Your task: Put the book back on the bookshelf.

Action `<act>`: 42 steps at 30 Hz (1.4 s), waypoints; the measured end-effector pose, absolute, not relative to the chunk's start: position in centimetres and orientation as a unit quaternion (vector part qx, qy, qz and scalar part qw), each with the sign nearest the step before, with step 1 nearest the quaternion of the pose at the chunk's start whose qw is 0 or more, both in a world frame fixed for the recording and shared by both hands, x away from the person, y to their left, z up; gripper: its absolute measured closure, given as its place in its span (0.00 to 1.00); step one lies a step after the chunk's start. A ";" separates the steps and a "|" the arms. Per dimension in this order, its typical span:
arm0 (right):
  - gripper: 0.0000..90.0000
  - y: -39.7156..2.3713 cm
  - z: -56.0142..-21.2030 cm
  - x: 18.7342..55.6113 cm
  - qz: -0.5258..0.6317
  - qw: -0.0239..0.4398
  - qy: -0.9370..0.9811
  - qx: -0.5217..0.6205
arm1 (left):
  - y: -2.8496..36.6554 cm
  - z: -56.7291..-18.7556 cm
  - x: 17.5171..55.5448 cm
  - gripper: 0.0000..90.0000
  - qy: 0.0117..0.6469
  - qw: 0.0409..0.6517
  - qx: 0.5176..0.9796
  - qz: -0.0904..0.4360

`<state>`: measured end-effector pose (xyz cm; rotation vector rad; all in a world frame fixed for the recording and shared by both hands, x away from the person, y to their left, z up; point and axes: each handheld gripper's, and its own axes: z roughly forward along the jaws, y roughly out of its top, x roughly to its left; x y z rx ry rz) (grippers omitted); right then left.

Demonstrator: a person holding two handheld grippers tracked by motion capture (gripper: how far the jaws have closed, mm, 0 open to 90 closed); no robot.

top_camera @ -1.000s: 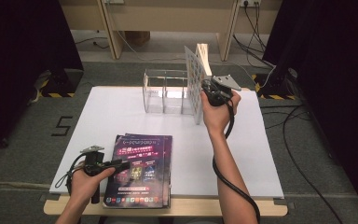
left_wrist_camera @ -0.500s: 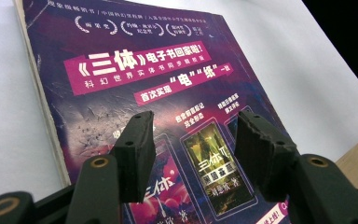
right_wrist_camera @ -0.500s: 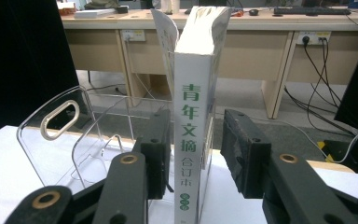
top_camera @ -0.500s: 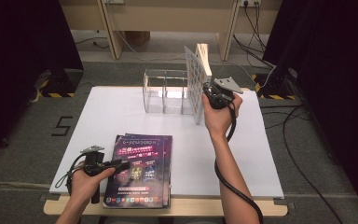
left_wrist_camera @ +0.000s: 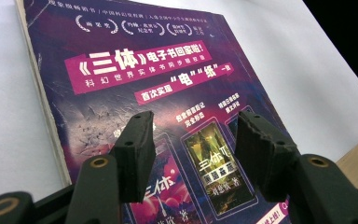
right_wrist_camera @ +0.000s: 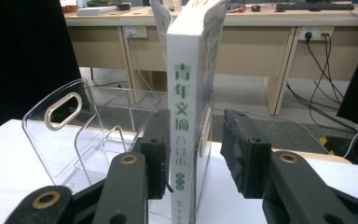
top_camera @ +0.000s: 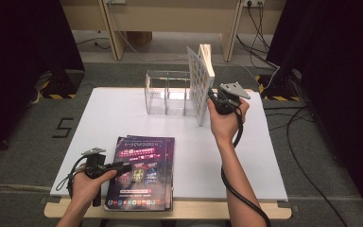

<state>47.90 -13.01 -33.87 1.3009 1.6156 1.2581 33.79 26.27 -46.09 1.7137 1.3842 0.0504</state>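
at the counter's far edge: white book (top_camera: pixel 200 85) stands upright just beside the clear rack (top_camera: pixel 166 92), not yet slotted
right gripper (right_wrist_camera: pixel 193 154): fingers part open astride the spine; left pad close, right pad apart; grip uncertain
left gripper (left_wrist_camera: pixel 193 149): fingers wide, empty, over purple magazine (top_camera: pixel 142 172)
left to do: seat book; magazine untouched
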 end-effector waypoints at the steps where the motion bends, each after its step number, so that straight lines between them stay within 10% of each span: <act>1: 0.70 -13.2 -34.0 47.7 0.487 0.348 0.624 0.502 | 26.3 -46.1 33.8 0.52 0.560 0.451 0.694 0.021; 42: 0.70 -12.4 -38.6 42.1 0.466 0.224 0.706 0.484 | 28.5 -46.0 34.7 0.59 0.604 0.427 0.668 0.081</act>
